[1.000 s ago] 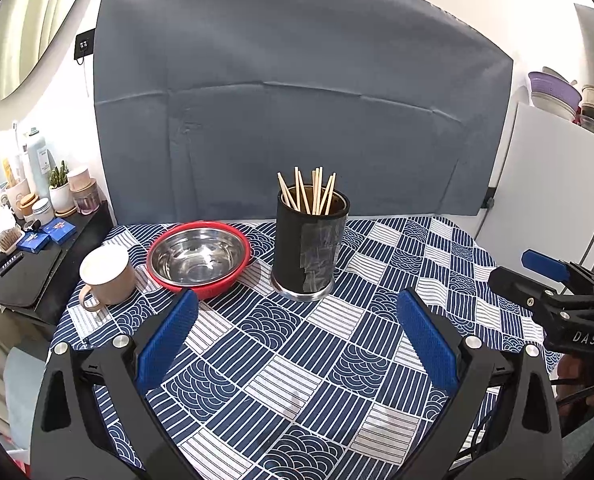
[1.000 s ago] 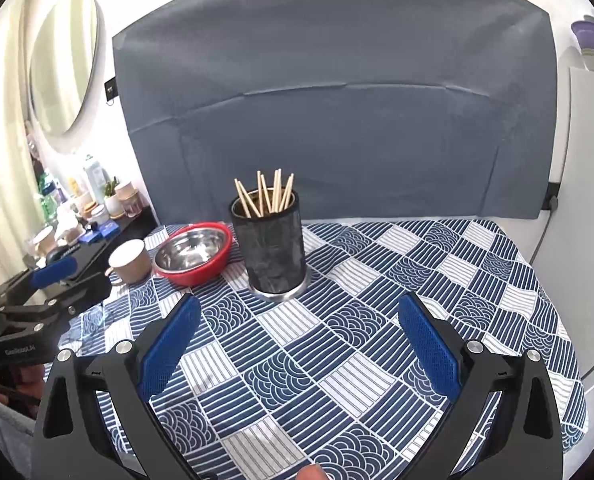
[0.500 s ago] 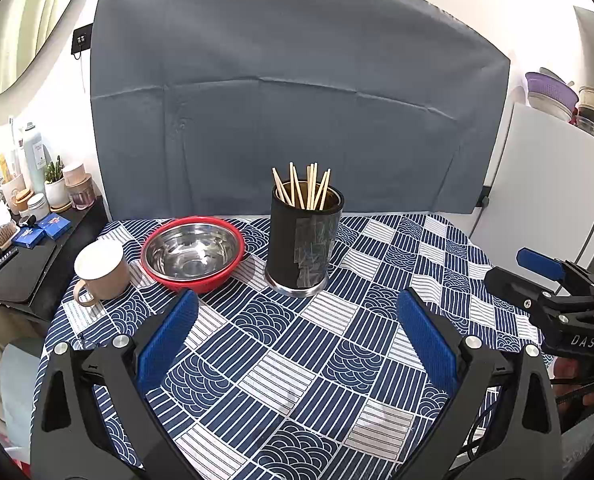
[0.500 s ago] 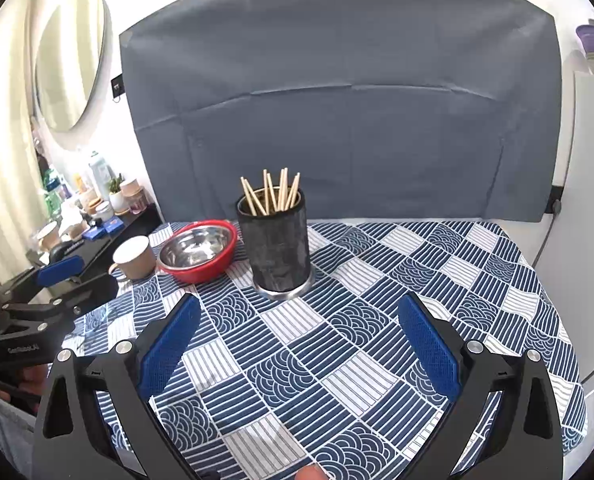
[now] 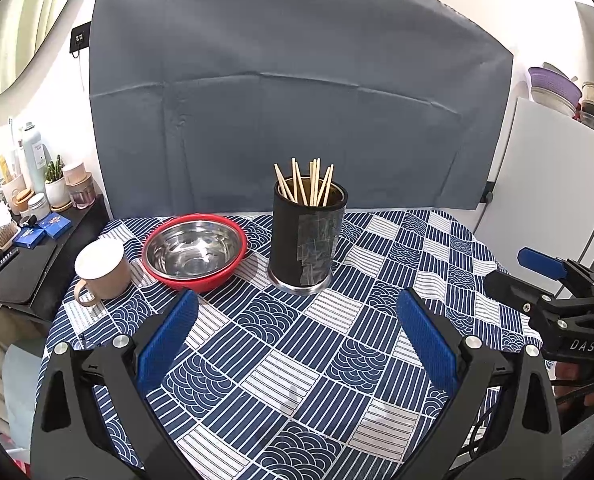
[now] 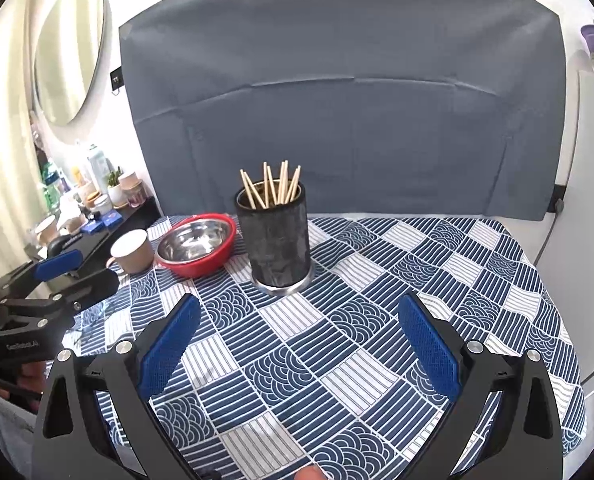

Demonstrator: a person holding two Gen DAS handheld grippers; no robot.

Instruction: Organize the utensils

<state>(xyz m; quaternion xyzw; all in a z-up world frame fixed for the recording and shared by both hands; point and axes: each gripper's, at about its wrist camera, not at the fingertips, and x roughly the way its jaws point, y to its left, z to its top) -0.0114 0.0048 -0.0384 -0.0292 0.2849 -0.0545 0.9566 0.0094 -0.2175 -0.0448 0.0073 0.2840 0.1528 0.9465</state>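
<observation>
A black cylindrical holder (image 5: 307, 240) (image 6: 277, 240) stands upright near the back middle of the table, with several wooden chopsticks (image 5: 309, 182) (image 6: 273, 188) sticking out of it. My left gripper (image 5: 297, 308) hovers open above the near part of the tablecloth, short of the holder, nothing between its blue pads. My right gripper (image 6: 299, 312) is likewise open and empty, facing the holder from the near right. Each gripper shows at the edge of the other's view, with the right gripper (image 5: 545, 276) at the right and the left gripper (image 6: 65, 268) at the left.
A red bowl with a steel inside (image 5: 195, 250) (image 6: 197, 244) sits left of the holder, and a beige mug (image 5: 101, 270) (image 6: 133, 250) left of that. A blue patterned tablecloth (image 5: 337, 360) covers the table. A dark side shelf (image 5: 37, 248) with bottles and jars stands at the left.
Both views have pulled back and shifted slightly, so the holder, bowl and mug sit a little higher and farther. Both grippers stay open and empty.
</observation>
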